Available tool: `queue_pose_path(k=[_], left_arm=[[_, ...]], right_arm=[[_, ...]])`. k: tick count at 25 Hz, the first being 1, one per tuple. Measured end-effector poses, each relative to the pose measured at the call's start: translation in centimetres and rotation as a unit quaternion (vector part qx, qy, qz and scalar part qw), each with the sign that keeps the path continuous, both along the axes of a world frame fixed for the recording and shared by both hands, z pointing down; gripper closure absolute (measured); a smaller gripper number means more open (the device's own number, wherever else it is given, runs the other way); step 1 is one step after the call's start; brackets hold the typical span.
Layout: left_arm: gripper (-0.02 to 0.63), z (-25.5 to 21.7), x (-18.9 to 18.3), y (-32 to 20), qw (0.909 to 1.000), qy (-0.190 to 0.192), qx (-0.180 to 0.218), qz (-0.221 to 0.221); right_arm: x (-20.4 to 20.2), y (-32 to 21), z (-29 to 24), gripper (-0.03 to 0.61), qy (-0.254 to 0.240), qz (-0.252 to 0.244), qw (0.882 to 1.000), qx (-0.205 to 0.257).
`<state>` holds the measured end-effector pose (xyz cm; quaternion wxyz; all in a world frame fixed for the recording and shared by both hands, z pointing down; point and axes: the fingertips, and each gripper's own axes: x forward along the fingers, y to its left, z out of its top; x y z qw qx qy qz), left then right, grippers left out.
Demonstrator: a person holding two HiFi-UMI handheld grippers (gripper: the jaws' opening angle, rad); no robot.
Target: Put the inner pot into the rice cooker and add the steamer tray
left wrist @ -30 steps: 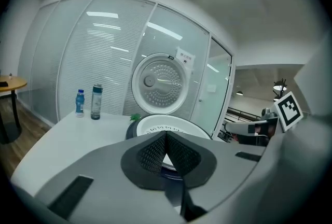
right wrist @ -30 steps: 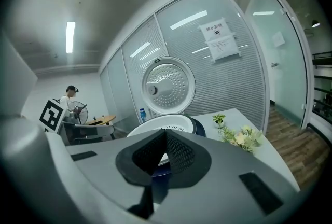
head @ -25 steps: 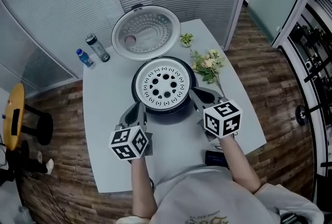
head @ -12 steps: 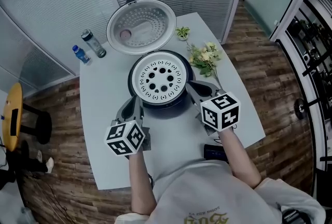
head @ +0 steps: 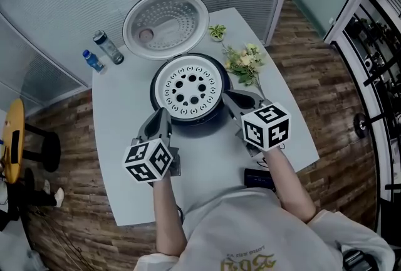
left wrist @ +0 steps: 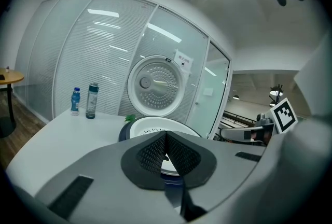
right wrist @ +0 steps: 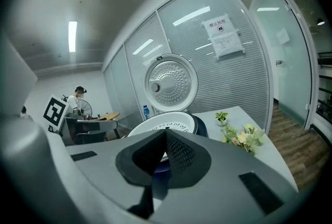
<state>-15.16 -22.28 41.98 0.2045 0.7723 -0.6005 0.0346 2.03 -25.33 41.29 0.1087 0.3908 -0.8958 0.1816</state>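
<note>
Left gripper (head: 162,116) and right gripper (head: 230,98) — both closed, empty — flank the steamer tray (head: 188,86) in the rice cooker (head: 202,120).

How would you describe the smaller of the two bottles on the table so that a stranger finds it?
On the pale table, look left of the open lid of the rice cooker, toward the table's far left corner. Two bottles stand there; it is the short blue bottle, nearer the edge than the taller dark bottle.
</note>
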Motion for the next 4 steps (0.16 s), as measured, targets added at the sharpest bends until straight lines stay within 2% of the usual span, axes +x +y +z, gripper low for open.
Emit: queue_pose_path(k=[4], left_arm=[[0.603, 0.06, 0.03, -0.18, 1.0, 0.002, 0.0, 0.0]], right_arm=[[-0.02, -0.16, -0.01, 0.561, -0.001, -0.003, 1.0, 0.0]])
